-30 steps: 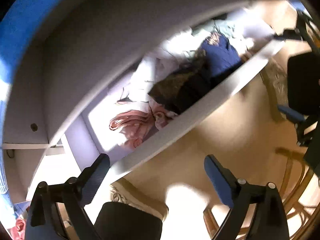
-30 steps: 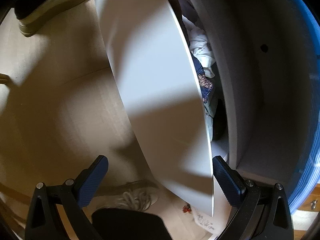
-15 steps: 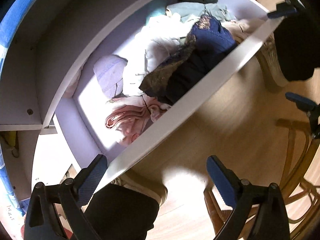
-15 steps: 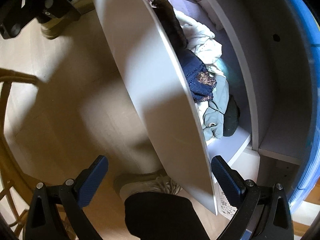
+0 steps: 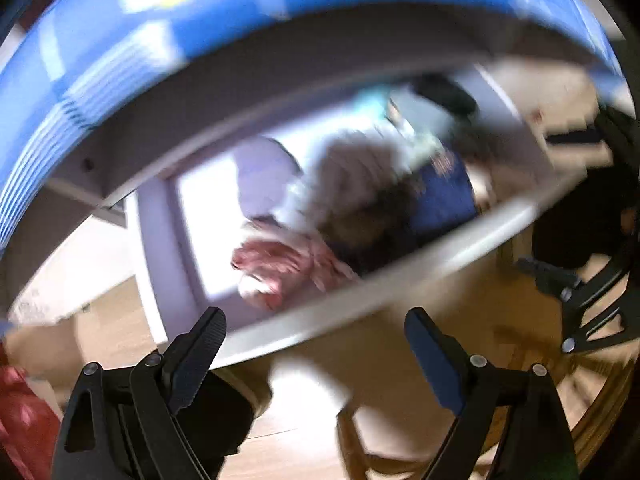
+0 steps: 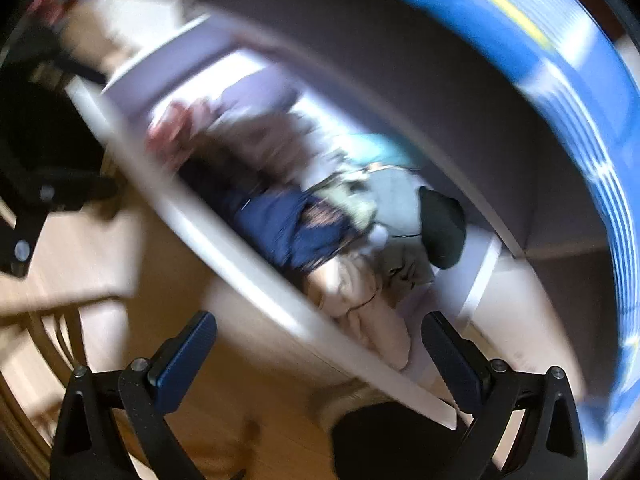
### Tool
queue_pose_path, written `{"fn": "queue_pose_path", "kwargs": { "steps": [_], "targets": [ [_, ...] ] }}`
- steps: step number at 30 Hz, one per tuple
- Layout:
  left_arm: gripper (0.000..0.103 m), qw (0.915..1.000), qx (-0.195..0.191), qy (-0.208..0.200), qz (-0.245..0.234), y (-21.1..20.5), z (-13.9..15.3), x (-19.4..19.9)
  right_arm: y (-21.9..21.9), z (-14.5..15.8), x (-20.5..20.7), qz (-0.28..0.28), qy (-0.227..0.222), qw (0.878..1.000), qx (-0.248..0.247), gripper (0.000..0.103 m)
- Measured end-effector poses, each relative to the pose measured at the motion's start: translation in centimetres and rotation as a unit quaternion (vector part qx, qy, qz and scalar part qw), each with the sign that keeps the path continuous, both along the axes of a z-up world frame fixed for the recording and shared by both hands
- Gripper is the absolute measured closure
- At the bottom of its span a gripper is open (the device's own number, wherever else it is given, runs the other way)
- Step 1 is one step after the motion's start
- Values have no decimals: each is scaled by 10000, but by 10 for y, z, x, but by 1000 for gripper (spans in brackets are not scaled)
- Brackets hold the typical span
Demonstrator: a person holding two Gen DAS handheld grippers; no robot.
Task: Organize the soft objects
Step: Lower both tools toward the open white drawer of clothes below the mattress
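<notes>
An open white drawer (image 5: 360, 312) (image 6: 248, 276) holds a jumble of clothes. Both views are blurred by motion. In the left wrist view I see a pink garment (image 5: 280, 268), a white one (image 5: 352, 168), a dark brown one (image 5: 380, 220) and a navy one (image 5: 444, 196). The right wrist view shows the navy garment (image 6: 296, 228), a pale green one (image 6: 392, 196), a black one (image 6: 442, 228) and a beige one (image 6: 360, 300). My left gripper (image 5: 316, 344) is open above the drawer's front edge. Open too, my right gripper (image 6: 320, 344) hangs over the drawer's front, holding nothing.
A blue striped surface (image 5: 160, 32) (image 6: 580, 80) lies on top of the white cabinet. The wooden floor (image 5: 300, 440) is below, with a curved cane chair frame (image 5: 592, 392) at the right. The person's dark trouser leg and shoe (image 6: 384, 440) stand close to the drawer.
Both grippers have swung upward and tilted, bringing more of the drawer's inside and the blue surface on top into view. The clothes have not moved.
</notes>
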State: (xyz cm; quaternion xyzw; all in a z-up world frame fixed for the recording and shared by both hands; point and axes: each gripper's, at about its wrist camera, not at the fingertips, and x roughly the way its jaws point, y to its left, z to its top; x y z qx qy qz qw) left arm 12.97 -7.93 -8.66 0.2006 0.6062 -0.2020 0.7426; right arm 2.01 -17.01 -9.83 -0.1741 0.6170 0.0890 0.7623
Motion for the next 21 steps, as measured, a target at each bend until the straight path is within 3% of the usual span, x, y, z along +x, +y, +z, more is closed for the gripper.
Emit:
{"fn": "queue_pose_path", "kwargs": {
  "steps": [4,9,13,21],
  "targets": [
    [11,9969,-325,-39,717,15,-2,15,-21,-2,19,-923,-97,9946,465,0],
    [11,9940,-50,-222,1065,21,-19,21,-43,-30,39,-1813,16,9792,907,0],
    [11,9909,105,-252,1318,26,-50,32,-47,-47,48,-2112,93,9730,922,0],
    [12,9858,334,-14,1645,32,-85,39,-39,-71,52,-2303,195,9688,894,0]
  ]
}}
